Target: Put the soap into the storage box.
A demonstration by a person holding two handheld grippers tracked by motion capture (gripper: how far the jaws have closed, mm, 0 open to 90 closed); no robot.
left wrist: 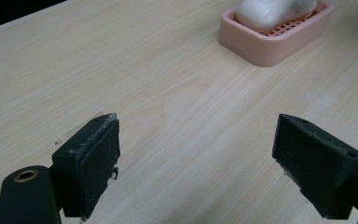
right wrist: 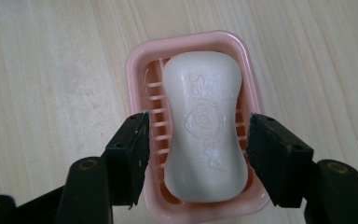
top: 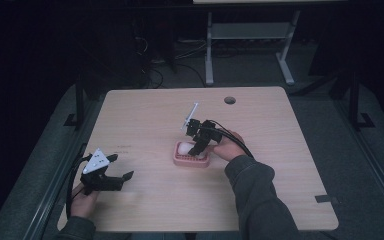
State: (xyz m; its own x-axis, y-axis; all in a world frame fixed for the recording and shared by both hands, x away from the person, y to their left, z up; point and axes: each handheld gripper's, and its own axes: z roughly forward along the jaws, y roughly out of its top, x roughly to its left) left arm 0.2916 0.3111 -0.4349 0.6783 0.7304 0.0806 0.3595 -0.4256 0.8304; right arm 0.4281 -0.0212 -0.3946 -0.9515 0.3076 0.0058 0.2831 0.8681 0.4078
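Observation:
A white soap bar (right wrist: pixel 204 126) with embossed lettering lies in a pink slotted soap dish (right wrist: pixel 135 60) near the middle of the table. My right gripper (right wrist: pixel 196 140) is open and points down over the dish, one jaw on each side of the bar with a small gap at each. In the high view the right gripper (top: pixel 198 146) covers part of the soap bar (top: pixel 184 148) and the dish (top: pixel 180 161). My left gripper (top: pixel 121 166) is open and holds nothing, low over the table's front left. The left gripper (left wrist: pixel 196 154) faces bare wood, with the dish (left wrist: pixel 270 44) farther ahead.
The light wooden table (top: pixel 145 115) has a round cable hole (top: pixel 229 100) near its far edge and a dark tape strip (top: pixel 327 198) at its right front edge. Beyond it stand the white legs of another desk (top: pixel 209 50) and floor cables.

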